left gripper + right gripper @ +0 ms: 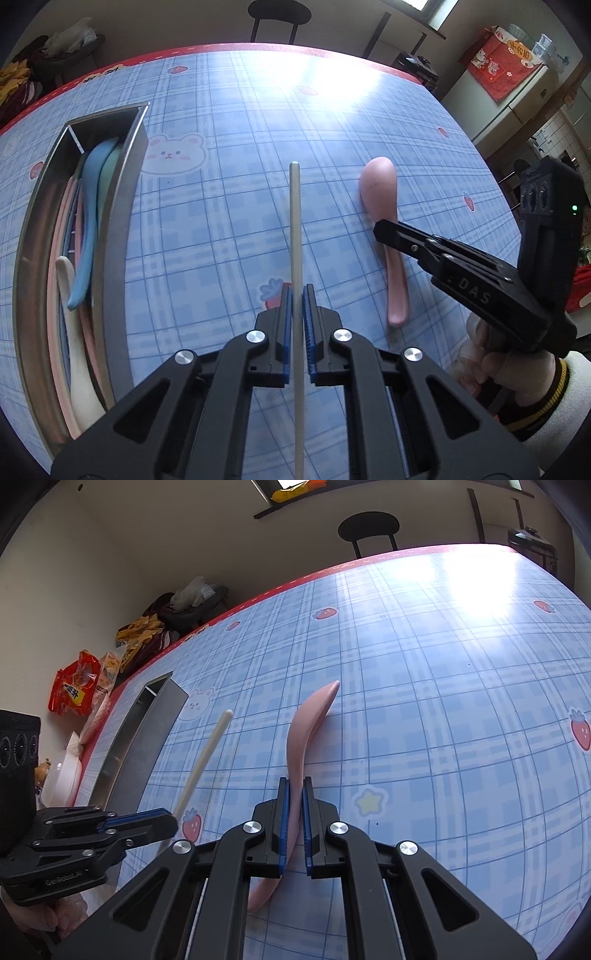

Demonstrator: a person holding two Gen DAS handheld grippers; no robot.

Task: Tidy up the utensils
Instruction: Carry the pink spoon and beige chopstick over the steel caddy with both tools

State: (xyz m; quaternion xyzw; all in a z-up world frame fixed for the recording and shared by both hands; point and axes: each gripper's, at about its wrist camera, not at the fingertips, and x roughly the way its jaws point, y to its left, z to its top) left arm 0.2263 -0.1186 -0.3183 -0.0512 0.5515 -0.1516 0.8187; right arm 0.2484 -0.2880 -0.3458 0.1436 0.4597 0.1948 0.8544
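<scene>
Blue plaid worktop [221, 229] with a metal tray [122, 177] of spoons at 9 o'clock. A chopstick [295, 221] is clamped in the left hand-held gripper [297, 295]; a pink spoon [299, 738] is pinched at its handle by the right hand-held gripper [295, 794], its bowl apparently on the worktop. Risk: either slim piece may pivot or slip between the pads and miss the narrow tray.

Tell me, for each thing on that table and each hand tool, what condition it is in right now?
Left tool: shut on the chopstick.
Chopstick: gripped, pointing forward over the table.
Right tool: shut on the pink spoon's handle.
Pink spoon: gripped at the handle, bowl end on the tablecloth.
Metal tray: open-topped, holding several utensils.
Blue spoon: lying inside the tray.
Tablecloth: spread flat.
</scene>
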